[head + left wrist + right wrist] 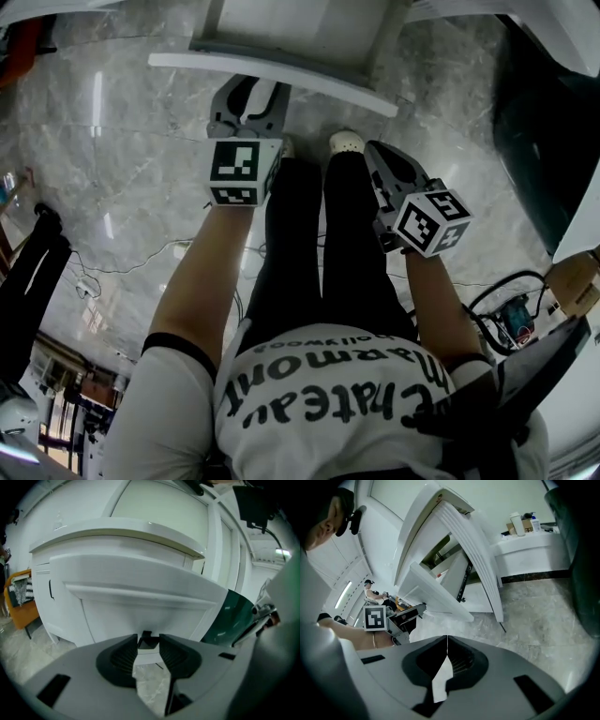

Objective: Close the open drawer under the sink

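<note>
While the person stands on the grey marble floor (122,141) facing the white vanity (117,529), the open drawer (140,581) juts out under its countertop, pulled well forward of the cabinet face. In the head view its white front edge lies across the top, just ahead of the left gripper (251,98). That gripper points at the drawer front with its jaws released, a clear gap between the ribbed pads (122,656) and nothing in it; it is near the panel but not touching it. The right gripper (447,644) hangs lower, beside the person's leg, its jaws clenched tip to tip on nothing. A dark green object (236,613) stands to the drawer's right.
</note>
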